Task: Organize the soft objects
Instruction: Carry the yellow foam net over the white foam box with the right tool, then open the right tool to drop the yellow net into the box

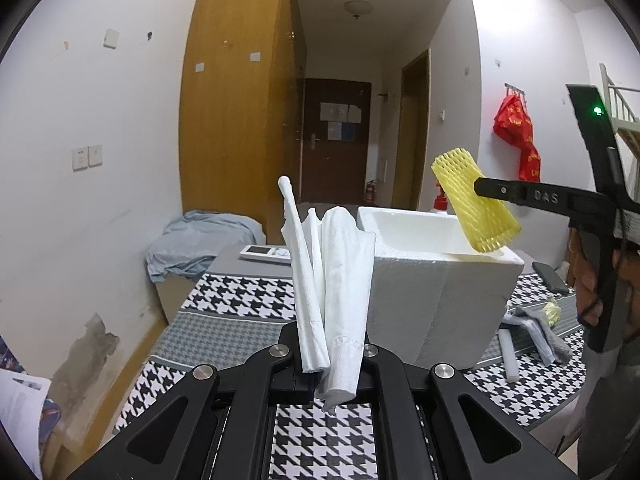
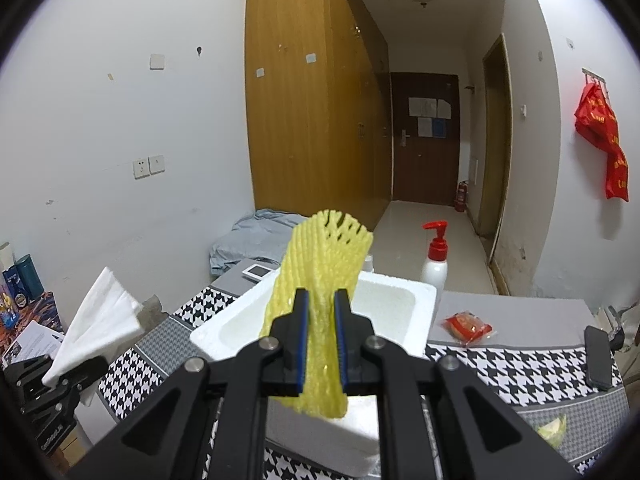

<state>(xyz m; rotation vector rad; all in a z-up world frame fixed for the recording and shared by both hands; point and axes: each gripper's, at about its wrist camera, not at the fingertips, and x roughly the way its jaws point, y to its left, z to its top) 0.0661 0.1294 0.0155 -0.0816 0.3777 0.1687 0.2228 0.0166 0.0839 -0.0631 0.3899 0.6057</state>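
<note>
the right gripper (image 2: 321, 322) is clamped on a yellow foam fruit net (image 2: 320, 280), held up over the open white styrofoam box (image 2: 420, 292) on the houndstooth tablecloth (image 2: 500, 364); the left gripper (image 1: 329, 354) pinches a white foam sheet (image 1: 332, 280), bunched and standing upright just in front of the same box. the step in hand looks like dropping both into the box. to do it well, bring the net's lower end past the near rim and over the hollow before letting go, since it is light and could catch on the wall or slide off outside. the sheet is long, so it likely needs tilting to fit. the two grippers are close, so one at a time seems safer. beyond the box stand a red-pump bottle (image 2: 436, 260) and a red snack packet (image 2: 466, 326), near enough to knock; above the box the space is free.
</note>
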